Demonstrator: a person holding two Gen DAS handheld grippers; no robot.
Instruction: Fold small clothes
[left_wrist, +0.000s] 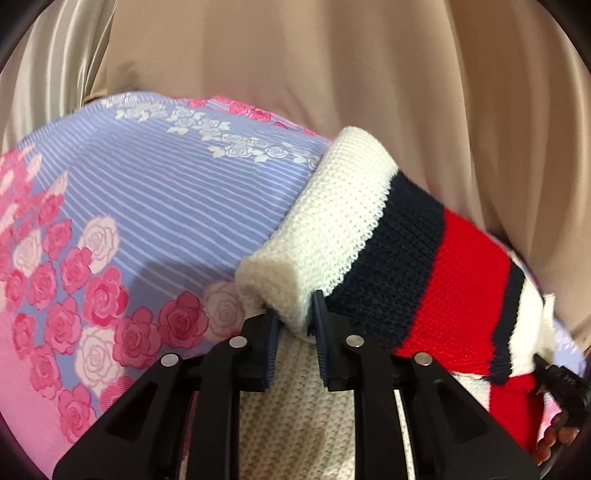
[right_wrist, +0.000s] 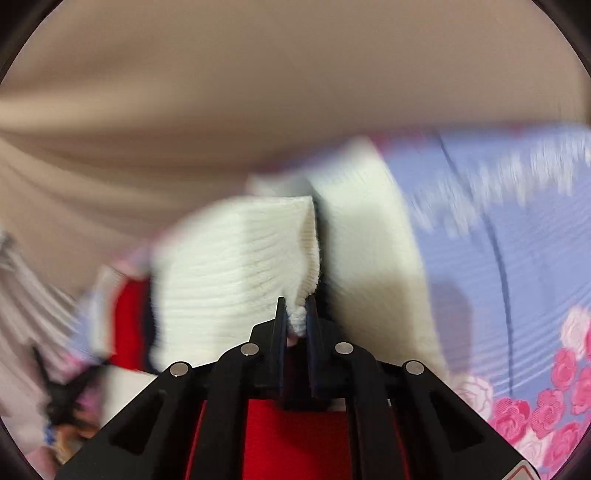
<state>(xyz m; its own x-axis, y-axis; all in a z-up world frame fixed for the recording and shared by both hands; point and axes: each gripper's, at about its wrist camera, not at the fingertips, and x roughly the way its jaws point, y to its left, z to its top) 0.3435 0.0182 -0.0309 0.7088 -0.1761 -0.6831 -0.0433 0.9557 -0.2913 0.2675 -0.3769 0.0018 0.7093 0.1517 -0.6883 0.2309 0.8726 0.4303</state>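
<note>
Pinching the sweater (left_wrist: 369, 236) with both tongs: my left tongs (left_wrist: 295, 317) clench its rolled white edge above the floral sheet (left_wrist: 155, 206); my right tongs (right_wrist: 297, 314) clench a white fold.

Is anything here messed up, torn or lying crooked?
Nothing looks damaged. The striped knit sweater lies bunched and half-rolled on the floral sheet rather than flat, but both the left gripper and right gripper are pinching its white edges mid-fold.

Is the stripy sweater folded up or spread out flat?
Partly folded: the knitted sweater has its white edge rolled over, pinched by both grippers' fingers.
</note>
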